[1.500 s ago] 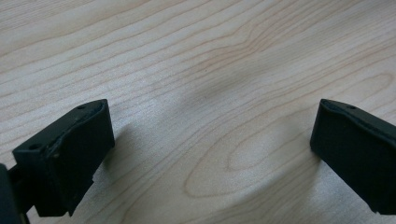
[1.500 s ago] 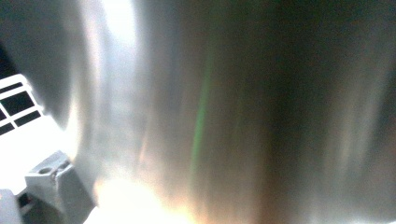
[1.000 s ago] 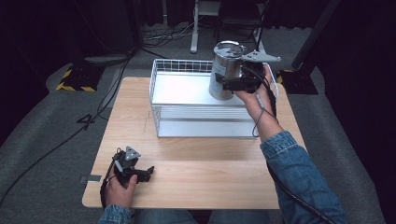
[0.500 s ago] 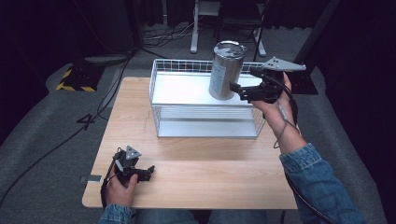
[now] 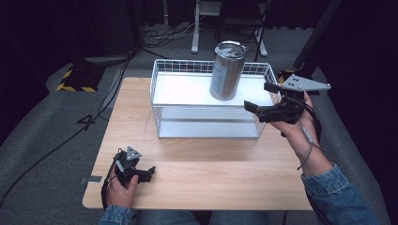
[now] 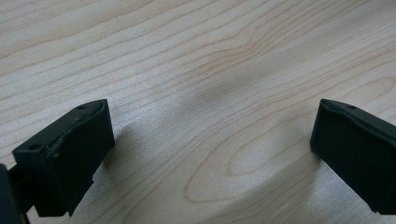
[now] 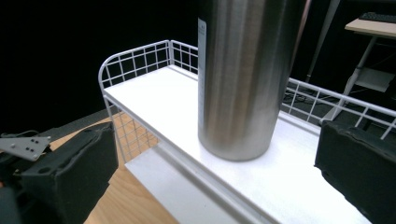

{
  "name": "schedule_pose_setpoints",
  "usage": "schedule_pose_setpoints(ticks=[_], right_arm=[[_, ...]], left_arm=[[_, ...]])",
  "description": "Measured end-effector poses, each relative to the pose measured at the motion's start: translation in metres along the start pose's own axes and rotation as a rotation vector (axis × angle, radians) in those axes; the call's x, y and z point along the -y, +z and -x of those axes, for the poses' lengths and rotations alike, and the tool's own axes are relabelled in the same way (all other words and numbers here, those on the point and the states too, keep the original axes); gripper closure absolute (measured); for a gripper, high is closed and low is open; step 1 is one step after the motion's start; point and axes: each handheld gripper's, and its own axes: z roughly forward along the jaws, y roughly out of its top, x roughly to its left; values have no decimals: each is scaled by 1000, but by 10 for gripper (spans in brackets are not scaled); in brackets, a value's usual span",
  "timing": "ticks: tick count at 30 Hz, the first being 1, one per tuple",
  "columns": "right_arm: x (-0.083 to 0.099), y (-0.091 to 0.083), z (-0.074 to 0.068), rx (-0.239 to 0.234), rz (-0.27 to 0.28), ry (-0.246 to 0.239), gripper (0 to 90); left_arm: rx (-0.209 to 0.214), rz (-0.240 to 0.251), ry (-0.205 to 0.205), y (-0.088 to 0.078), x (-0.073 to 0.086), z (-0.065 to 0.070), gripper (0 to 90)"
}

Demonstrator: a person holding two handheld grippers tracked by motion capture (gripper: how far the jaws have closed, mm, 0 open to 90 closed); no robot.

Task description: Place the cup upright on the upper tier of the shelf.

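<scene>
A tall steel canister (image 5: 227,70) (image 7: 243,79) stands upright on the top shelf of a white wire rack (image 5: 187,89) (image 7: 154,100), towards its right half. My right gripper (image 5: 260,98) (image 7: 215,182) is open just right of the rack's near right corner, its jaws apart from the canister and holding nothing. My left gripper (image 5: 149,171) (image 6: 210,154) rests low over the wooden table (image 5: 211,164) (image 6: 196,70) near the front left, open, with bare wood between its jaws.
The rack sits at the back middle of the table, with a lower shelf (image 5: 206,126) under the top one. Dark floor, cables (image 5: 94,117) and stands (image 5: 195,28) surround the table. A yellow-black striped block (image 5: 77,77) lies on the floor at left.
My right gripper has let go of the canister and drawn back to the right and towards the person. The canister now stands alone on the rack. The left gripper stayed put.
</scene>
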Motion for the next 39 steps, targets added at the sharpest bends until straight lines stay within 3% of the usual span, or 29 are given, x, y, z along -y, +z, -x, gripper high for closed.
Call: schedule_pose_setpoints(ticks=[12, 18, 25, 39], right_arm=[[40, -30, -8, 9, -45, -1, 0], [59, -38, -10, 12, -70, -7, 0], [96, -41, -14, 10, -103, 7, 0], [172, -30, -14, 4, -182, 126, 0]], left_arm=[[-4, 2, -7, 1, -1, 0, 1], [-4, -1, -6, 1, -1, 0, 1], [-4, 1, -8, 1, -1, 0, 1], [-4, -1, -6, 1, -1, 0, 1]])
